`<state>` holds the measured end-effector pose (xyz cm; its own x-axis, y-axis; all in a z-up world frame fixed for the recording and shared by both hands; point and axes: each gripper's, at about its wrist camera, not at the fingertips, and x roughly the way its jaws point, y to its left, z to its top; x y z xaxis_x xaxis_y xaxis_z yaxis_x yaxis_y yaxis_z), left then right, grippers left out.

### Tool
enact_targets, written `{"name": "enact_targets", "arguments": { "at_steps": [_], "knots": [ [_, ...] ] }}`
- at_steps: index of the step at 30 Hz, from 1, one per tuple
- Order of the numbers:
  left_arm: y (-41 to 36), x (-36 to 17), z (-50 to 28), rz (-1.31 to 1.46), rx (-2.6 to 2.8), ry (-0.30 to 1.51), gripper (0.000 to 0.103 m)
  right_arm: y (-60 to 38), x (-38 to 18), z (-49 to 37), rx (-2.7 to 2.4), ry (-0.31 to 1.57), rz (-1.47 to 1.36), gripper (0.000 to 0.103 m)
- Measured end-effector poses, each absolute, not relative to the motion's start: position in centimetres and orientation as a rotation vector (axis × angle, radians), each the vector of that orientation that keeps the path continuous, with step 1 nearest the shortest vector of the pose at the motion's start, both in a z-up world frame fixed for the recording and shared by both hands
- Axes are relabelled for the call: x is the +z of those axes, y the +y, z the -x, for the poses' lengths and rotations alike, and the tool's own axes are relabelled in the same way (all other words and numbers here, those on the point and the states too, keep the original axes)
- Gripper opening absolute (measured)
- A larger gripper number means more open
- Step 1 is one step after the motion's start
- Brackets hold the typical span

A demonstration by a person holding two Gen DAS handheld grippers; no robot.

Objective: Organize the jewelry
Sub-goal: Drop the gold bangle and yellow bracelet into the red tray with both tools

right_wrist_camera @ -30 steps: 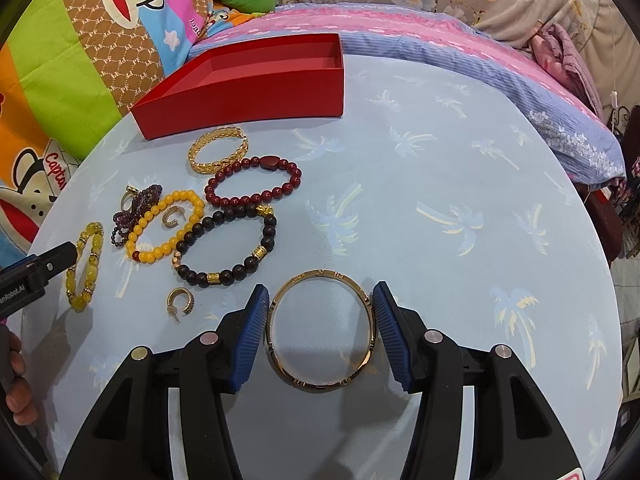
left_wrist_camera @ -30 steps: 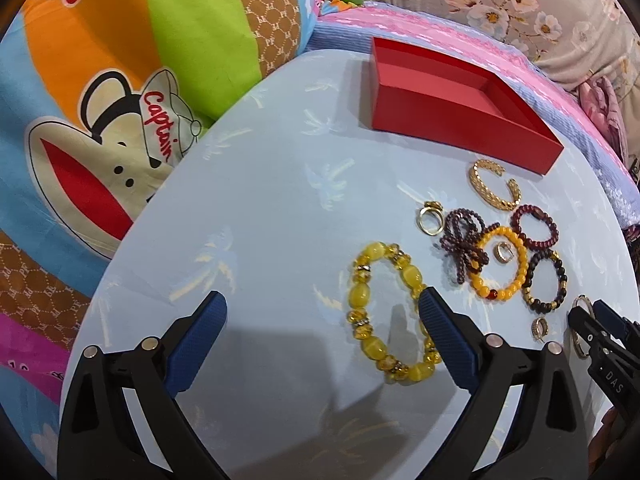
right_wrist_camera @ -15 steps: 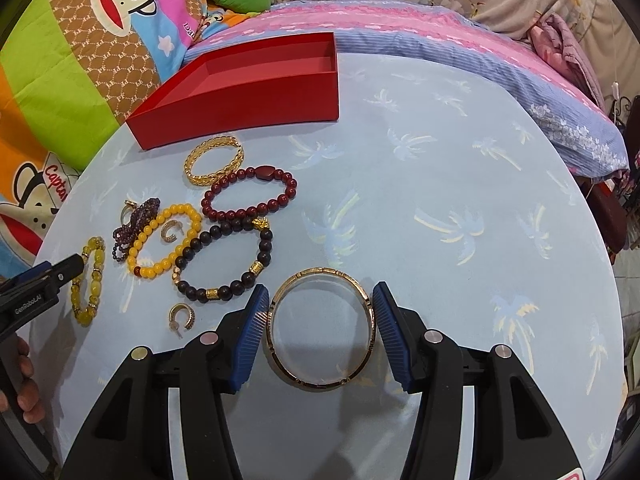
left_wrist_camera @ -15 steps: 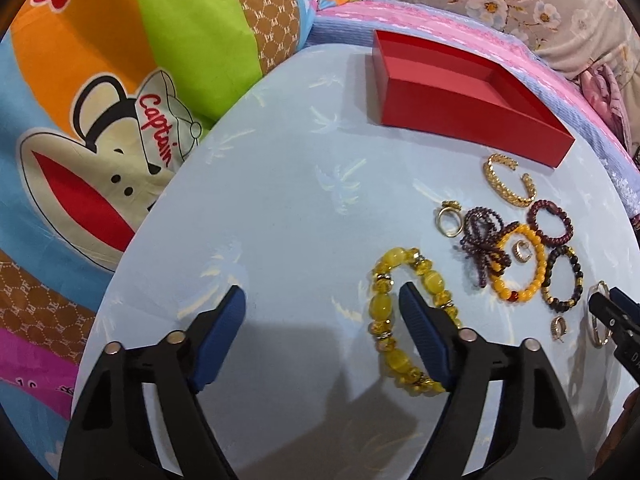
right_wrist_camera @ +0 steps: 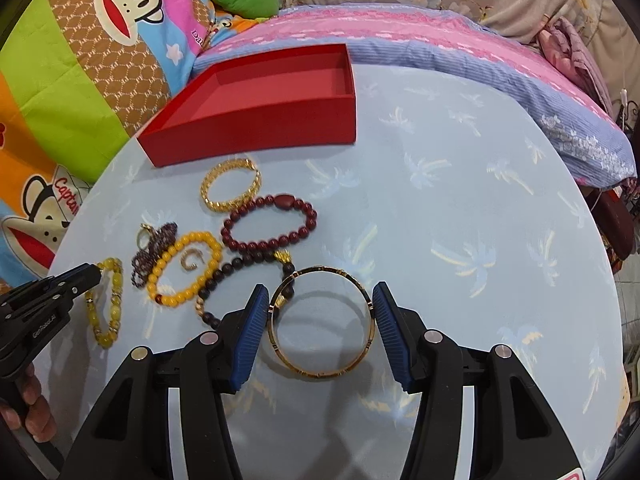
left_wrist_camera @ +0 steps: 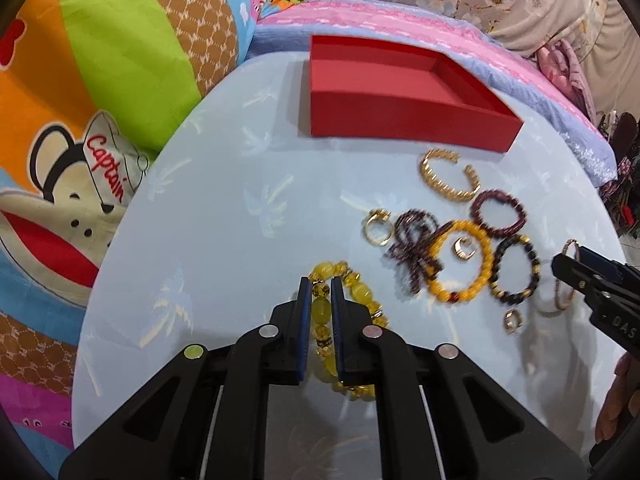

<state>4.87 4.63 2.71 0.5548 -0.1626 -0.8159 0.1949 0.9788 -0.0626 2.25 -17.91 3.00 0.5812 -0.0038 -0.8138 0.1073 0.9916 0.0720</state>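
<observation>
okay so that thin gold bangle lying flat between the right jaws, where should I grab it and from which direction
Grip the thin gold bangle across its width, one pad on the left rim, one on the right, coming straight down from above. It lies flat on the table, a rigid hoop with nothing inside, and the right gripper already straddles it with open jaws. Mind the dark bead bracelet touching its upper left edge.

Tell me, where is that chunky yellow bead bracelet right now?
In the left wrist view the yellow bead bracelet lies low and central on the blue table, one side pinched between the left gripper's fingers, just left of the purple bead bow.
</observation>
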Motion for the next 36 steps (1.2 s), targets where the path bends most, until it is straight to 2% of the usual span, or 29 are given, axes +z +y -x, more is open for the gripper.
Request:
{"name": "enact_targets", "arguments": {
  "at_steps": [9, 17, 24, 36],
  "knots": [
    [2.4, 9.8, -8.3, -0.021, -0.297, 0.852, 0.009, -18.2, 7.0, -6.8, -0.014, 0.885, -0.115, 0.052],
    [-1.7, 14.3, -17.2, -0.04, -0.341, 0.731, 0.01, -18.9, 10.3, -16.4, 0.023, 0.84, -0.075, 0.052],
    [-4.6, 12.3, -26.3, -0.012, -0.356, 0.776, 0.01, -19.7, 9.6, -25.8, 0.043, 0.895, -0.093, 0.052],
    [-5.5, 7.4, -33.1, -0.036, -0.307, 0.838, 0.01, -19.8, 5.3, -34.3, 0.019, 1.002, -0.087, 0.05]
  ]
}}
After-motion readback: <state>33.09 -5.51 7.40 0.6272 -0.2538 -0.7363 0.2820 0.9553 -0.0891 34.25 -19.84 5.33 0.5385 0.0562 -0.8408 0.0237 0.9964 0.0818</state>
